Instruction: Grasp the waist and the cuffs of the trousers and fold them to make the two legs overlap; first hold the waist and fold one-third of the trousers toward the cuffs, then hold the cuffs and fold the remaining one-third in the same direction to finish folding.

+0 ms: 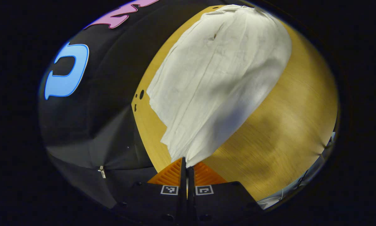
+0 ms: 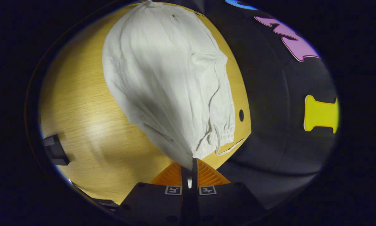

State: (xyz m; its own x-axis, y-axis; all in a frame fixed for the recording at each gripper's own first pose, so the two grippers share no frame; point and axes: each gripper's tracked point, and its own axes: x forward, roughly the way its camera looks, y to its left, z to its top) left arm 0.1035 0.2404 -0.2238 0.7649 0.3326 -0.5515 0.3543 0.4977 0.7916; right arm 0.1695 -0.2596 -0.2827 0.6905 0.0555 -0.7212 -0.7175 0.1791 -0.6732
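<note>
A: Start nearest. What are the left tongs (image 1: 186,167) doing?

B: In the left gripper view their two fingers are pressed together with a corner of the white trousers (image 1: 219,84) pinched between them. The cloth rises straight out of the tips.

A: And the right tongs (image 2: 192,166)?

B: Same story in the right gripper view: fingers closed tight on an edge of the trousers (image 2: 166,81), right beside the gathered elastic waist (image 2: 224,133). A thin white drawstring (image 2: 230,149) loops out just past that waist, lying on the wood.

A: Where do the trousers go from there?

B: They stretch away from both pairs of tongs over the wooden counter (image 1: 285,131), wrinkled, widening in the middle, and narrowing again at the far end. Near the tongs the cloth looks lifted; farther off it lies on the counter (image 2: 87,119).

A: Anything beyond?

B: A round hole (image 2: 241,115) in the counter beside the waist, then the counter's edge.
</note>
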